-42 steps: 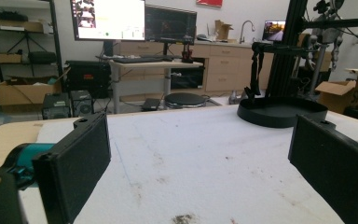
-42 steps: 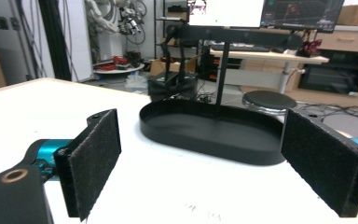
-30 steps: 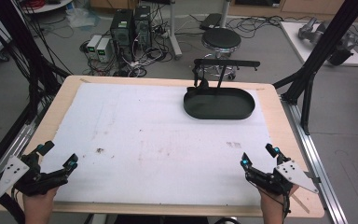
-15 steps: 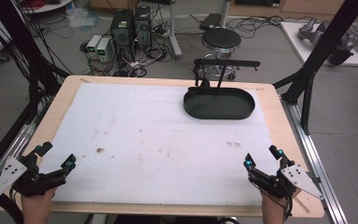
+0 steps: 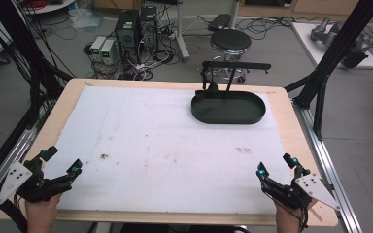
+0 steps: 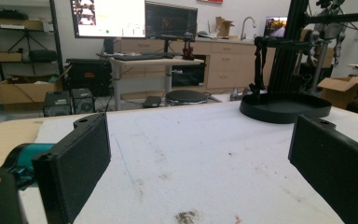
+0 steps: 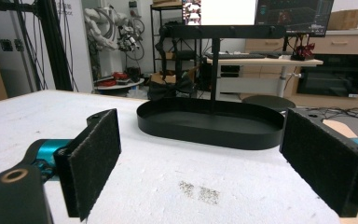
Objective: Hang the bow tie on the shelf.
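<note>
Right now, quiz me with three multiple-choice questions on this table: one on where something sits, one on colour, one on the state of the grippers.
1. Where is the black oval metal tray?
A. far right part of the table
B. near left corner
C. between the grippers

2. What colour is the sheet covering the wooden table?
A. green
B. white
C. red

3. How do the left gripper and right gripper stand?
A. both shut
B. one shut
C. both open, holding nothing

Answers: 1 A, it lies toward the far right edge. 2 B, the sheet is white. 3 C, each pair of jaws stands apart over bare sheet.
</note>
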